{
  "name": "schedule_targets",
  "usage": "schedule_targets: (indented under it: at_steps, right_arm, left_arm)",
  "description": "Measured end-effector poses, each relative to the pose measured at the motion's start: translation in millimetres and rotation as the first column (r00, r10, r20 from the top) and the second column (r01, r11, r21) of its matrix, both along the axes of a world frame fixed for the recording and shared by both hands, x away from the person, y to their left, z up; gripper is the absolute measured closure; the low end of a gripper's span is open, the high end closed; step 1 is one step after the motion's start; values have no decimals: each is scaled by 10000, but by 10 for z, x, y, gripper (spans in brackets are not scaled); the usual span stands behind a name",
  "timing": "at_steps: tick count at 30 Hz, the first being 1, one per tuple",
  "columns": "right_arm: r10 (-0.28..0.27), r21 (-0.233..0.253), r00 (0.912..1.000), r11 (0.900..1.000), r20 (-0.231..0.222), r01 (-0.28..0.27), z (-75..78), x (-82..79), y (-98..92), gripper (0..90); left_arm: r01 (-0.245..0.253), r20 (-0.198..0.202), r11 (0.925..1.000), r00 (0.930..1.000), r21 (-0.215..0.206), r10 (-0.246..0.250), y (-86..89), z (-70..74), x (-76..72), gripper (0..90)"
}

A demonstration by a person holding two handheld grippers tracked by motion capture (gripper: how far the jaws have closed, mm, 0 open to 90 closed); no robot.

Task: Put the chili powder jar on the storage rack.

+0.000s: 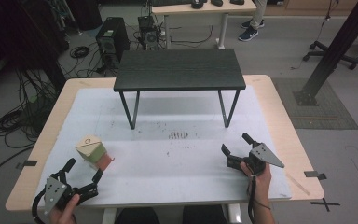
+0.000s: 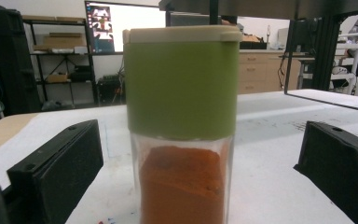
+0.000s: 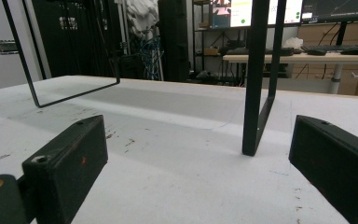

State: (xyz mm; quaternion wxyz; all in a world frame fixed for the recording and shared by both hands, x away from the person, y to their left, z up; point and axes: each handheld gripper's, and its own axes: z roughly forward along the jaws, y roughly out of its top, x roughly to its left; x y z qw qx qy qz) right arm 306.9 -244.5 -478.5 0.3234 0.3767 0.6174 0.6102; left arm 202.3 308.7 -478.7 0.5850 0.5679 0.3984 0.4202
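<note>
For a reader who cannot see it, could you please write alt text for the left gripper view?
A spice jar with a green top, a cream lid and orange powder inside stands upright on the white table, centred between the left gripper's two open black jaws, neither touching it. Behind it are a black stand's legs, shelves and a monitor.

Dim, even overhead light; soft shadows, slightly grainy pictures

High view overhead; gripper views low, near tabletop (image 1: 177,163), facing forward.
</note>
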Motion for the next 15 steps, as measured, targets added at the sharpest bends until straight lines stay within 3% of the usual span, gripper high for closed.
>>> schedule_targets:
  at_steps: [11, 15]
  right_arm:
    - [8, -11, 10000, 10000, 3, -8, 0, 0, 1, 43]
    - [-2, -9, 10000, 10000, 16, 2, 0, -1, 1, 43]
  left_arm:
    - [191, 4, 9998, 9998, -36, -191, 42, -9, 86, 2]
    - [445, -168, 9990, 9989, 9, -445, 69, -3, 172, 2]
